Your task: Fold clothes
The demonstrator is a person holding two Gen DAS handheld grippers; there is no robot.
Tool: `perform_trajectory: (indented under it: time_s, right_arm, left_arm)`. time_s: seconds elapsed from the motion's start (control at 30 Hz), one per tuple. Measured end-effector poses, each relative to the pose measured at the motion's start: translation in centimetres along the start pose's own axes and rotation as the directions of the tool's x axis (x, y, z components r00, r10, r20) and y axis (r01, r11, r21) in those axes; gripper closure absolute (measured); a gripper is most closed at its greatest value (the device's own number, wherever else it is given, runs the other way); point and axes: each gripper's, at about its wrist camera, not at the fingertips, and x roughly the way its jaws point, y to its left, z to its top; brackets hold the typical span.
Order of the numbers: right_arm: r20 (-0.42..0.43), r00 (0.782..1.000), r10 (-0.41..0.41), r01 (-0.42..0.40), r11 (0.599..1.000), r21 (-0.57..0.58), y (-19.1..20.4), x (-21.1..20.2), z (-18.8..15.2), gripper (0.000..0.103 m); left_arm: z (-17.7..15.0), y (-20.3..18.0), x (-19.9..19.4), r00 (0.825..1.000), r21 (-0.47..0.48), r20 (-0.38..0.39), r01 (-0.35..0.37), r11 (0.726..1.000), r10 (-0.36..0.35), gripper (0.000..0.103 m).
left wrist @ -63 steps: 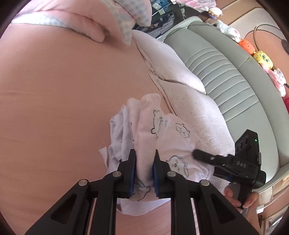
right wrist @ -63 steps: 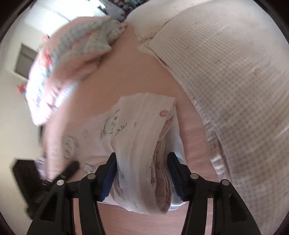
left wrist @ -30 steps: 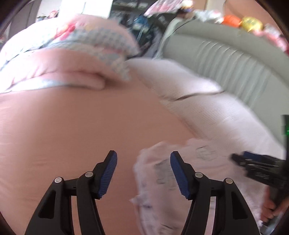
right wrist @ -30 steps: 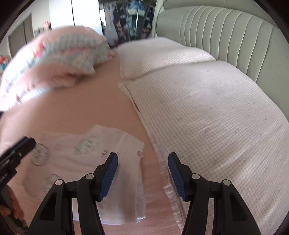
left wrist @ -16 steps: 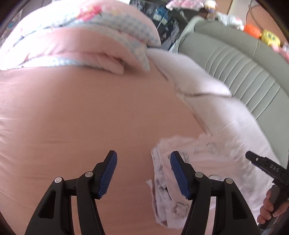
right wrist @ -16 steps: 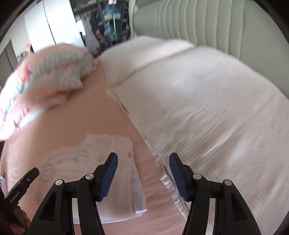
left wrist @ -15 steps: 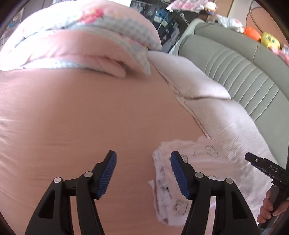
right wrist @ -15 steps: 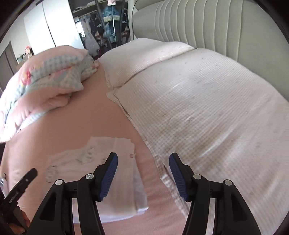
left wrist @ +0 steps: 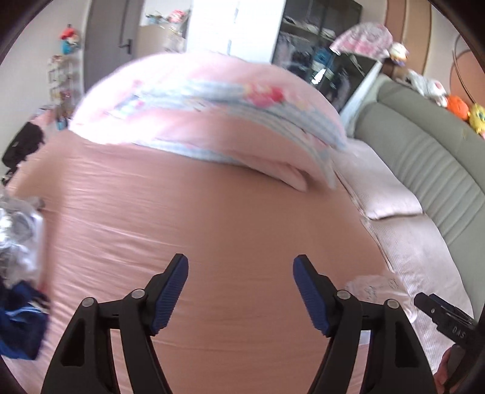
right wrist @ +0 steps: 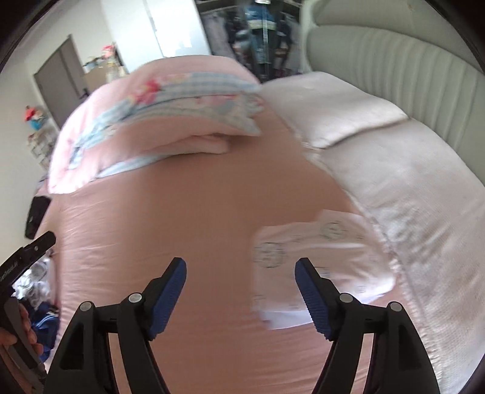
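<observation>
A pink-sheeted bed point(right wrist: 188, 218) carries a rolled pink quilt point(left wrist: 212, 121). The folded white printed garment point(right wrist: 321, 257) lies beside the cream pillows point(right wrist: 409, 197). Left gripper point(left wrist: 239, 291) and right gripper point(right wrist: 239, 291): fingers spreading wider, nothing between them.

Bright daylight throughout, strongest behind the quilt point(left wrist: 212, 100), where the white panel point(left wrist: 236, 27) blows out to glare. Heavy motion blur over the quilt, the pink bed sheet point(left wrist: 212, 212) and the folded garment point(right wrist: 321, 254) beside the pillows. Sharp only near the lens. Strong fisheye bulge, dark vignette at the corners. Soft, faint shadow under the quilt's edge.
</observation>
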Motion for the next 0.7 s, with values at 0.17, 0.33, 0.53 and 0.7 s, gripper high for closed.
perform_trajectory:
  time_s: [0.17, 0.33, 0.53, 0.7]
  right_arm:
    - [0.006, 1.0, 0.028, -0.027, 0.996, -0.084, 7.7, -1.6, -1.3, 0.019]
    - [-0.011, 1.0, 0.01, -0.012, 0.987, -0.163, 13.9, -3.0, -2.9, 0.0]
    - [0.005, 1.0, 0.031, -0.029, 0.981, -0.194, 18.1, -7.6, -5.7, 0.0]
    - [0.042, 0.998, 0.057, -0.046, 0.973, -0.225, 20.1, -12.4, -9.8, 0.0]
  left_arm:
    - [-0.6, 4.7, -3.5, 0.997, 0.002, 0.003, -0.072, 0.997, 0.072, 0.016]
    - [-1.3, 9.0, -6.5, 0.994, -0.023, 0.018, -0.109, 0.994, 0.109, 0.016]
    - [-2.9, 11.8, -13.6, 0.974, -0.011, 0.132, -0.185, 0.983, 0.185, 0.016]
    - [-6.5, 12.6, -20.5, 0.954, 0.02, 0.231, -0.2, 0.979, 0.191, 0.016]
